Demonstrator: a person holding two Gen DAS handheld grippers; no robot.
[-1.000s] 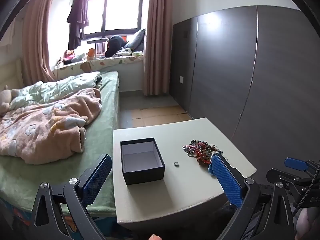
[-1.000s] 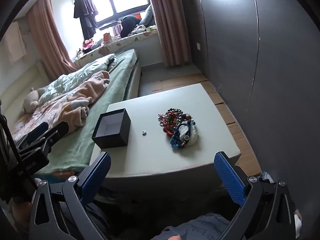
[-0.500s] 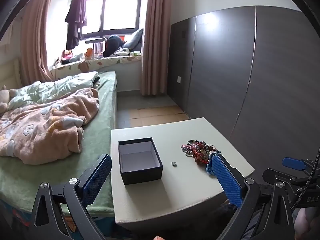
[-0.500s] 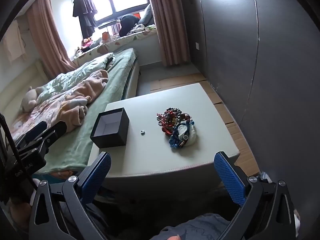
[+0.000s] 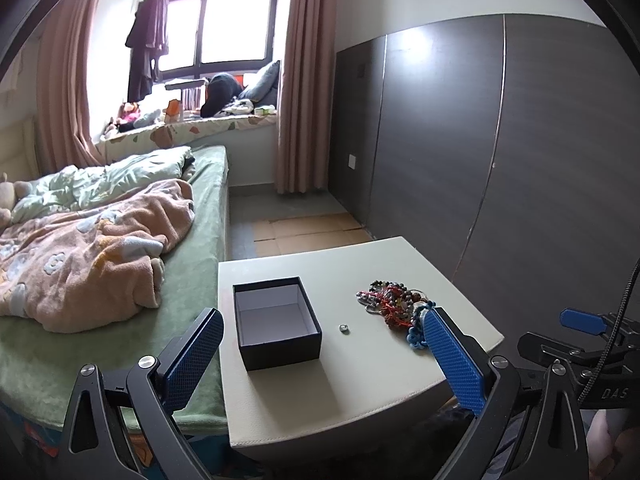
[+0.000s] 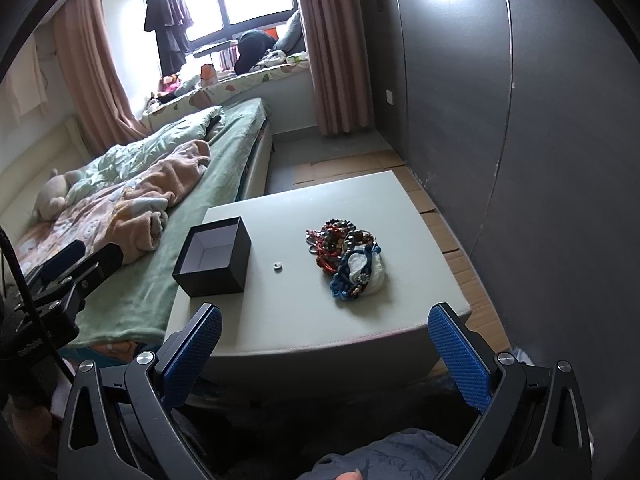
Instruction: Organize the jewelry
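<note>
An open black box (image 5: 277, 321) with a pale empty inside stands on the left part of a cream table (image 5: 320, 392); it also shows in the right wrist view (image 6: 214, 256). A small silver ring (image 5: 343, 328) (image 6: 277, 267) lies to its right. A pile of beaded bracelets and cords (image 5: 394, 306) (image 6: 347, 258) lies further right. My left gripper (image 5: 320, 360) is open and empty, low over the table's near edge. My right gripper (image 6: 325, 356) is open and empty, short of the table's near edge.
A bed (image 5: 100, 240) with pink and green blankets abuts the table's left side. A dark panelled wall (image 5: 500, 160) runs along the right. Cardboard sheets (image 5: 308, 232) lie on the floor beyond the table. The right gripper's body (image 5: 580, 344) shows at the left view's right edge.
Both views have shifted only slightly; the left gripper has drifted a little, so the table sits slightly further left in its view. Both grippers stay open and nothing on the table has moved.
</note>
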